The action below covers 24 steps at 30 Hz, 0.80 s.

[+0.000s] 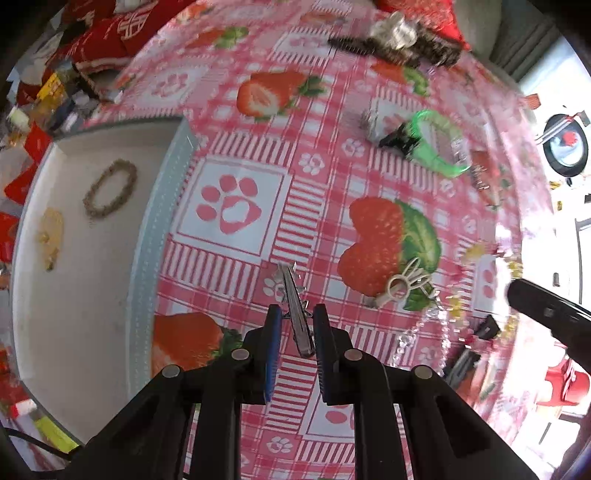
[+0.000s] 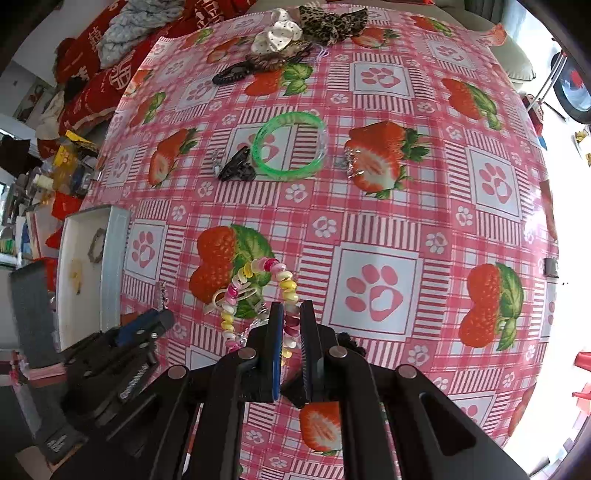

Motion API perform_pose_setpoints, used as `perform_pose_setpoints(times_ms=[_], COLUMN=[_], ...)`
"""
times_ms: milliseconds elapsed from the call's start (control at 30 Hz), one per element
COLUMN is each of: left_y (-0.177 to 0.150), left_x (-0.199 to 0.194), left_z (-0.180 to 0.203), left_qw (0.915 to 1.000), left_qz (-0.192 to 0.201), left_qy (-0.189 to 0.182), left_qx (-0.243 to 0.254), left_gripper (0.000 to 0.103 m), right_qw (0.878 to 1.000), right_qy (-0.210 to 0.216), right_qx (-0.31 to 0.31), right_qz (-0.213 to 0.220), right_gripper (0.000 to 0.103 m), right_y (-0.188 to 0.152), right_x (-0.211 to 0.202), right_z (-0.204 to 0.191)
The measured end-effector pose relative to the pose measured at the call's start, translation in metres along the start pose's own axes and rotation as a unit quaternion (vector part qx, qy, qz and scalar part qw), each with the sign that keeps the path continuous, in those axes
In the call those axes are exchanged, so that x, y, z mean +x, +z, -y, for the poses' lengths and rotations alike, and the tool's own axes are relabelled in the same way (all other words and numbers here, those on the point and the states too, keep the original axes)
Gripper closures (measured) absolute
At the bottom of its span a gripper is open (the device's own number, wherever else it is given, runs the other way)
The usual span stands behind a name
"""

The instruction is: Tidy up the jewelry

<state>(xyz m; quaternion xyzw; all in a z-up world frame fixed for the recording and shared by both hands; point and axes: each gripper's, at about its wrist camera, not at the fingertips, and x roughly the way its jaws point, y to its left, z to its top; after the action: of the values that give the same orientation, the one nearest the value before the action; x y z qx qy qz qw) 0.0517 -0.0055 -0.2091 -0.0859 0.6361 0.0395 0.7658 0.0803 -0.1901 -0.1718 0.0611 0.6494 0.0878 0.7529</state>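
Note:
My left gripper [image 1: 295, 314] stands open around a silver star hair clip [image 1: 295, 310] that lies on the strawberry tablecloth; the pads do not touch it. A white tray [image 1: 92, 295] to its left holds a beaded ring bracelet [image 1: 110, 188] and a pale gold piece [image 1: 50, 236]. My right gripper [image 2: 291, 314] is shut on a pink, yellow and white bead bracelet [image 2: 258, 273] and holds it just above the cloth. A green bangle [image 2: 290, 146] and a black claw clip [image 2: 236, 168] lie further off. The left gripper also shows in the right wrist view [image 2: 147, 321].
A white bunny ring [image 1: 404, 282] and a clear bead chain [image 1: 424, 325] lie right of the left gripper. A clear clip [image 2: 354, 162], a black clip [image 2: 232, 74], white and leopard scrunchies [image 2: 295, 29] lie at the far side. Red cushions and clutter border the table's left edge.

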Motion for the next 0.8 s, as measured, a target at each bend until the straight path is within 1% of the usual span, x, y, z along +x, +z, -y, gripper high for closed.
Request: perform_pose_setpoints(times_ms=[100,233,400,500,567,633,800], left_y=[0.0,-0.001,-0.003,-0.003,-0.004,-0.004,-0.008], left_x=[-0.02,-0.04,-0.056,-0.057,-0.058,-0.057,-0.05], left_z=[-0.003,-0.011,-0.035,-0.044,-0.048,-0.047,-0.045], left_qw=[0.9997,0.9993,0.9984,0.9984,0.9984,0.9984,0.9987], left_qz=[0.018,0.032,0.048,0.05,0.053,0.053,0.045], left_qy=[-0.007,-0.017,-0.028,-0.026,-0.02,-0.02,-0.023], left_qx=[0.011,0.008,-0.004,-0.01,-0.003,0.008,0.009], left_gripper=[0.08,0.089,0.09,0.09,0.09,0.09,0.089], right_qw=[1.0,1.0,0.999,0.999,0.999,0.999,0.999], right_qy=[0.004,0.01,0.019,0.021,0.023,0.025,0.021], right_qx=[-0.003,-0.011,-0.027,-0.039,-0.043,-0.047,-0.05], right_qz=[0.0,0.002,0.009,0.01,0.007,0.004,-0.001], right_gripper=[0.094,0.094,0.094,0.094,0.094,0.094,0.094], right_y=[-0.001,0.002,0.006,0.008,0.008,0.007,0.003], right_x=[0.0,-0.002,-0.008,-0.009,-0.006,-0.004,0.001], right_z=[-0.006,-0.015,-0.033,-0.045,-0.052,-0.058,-0.062])
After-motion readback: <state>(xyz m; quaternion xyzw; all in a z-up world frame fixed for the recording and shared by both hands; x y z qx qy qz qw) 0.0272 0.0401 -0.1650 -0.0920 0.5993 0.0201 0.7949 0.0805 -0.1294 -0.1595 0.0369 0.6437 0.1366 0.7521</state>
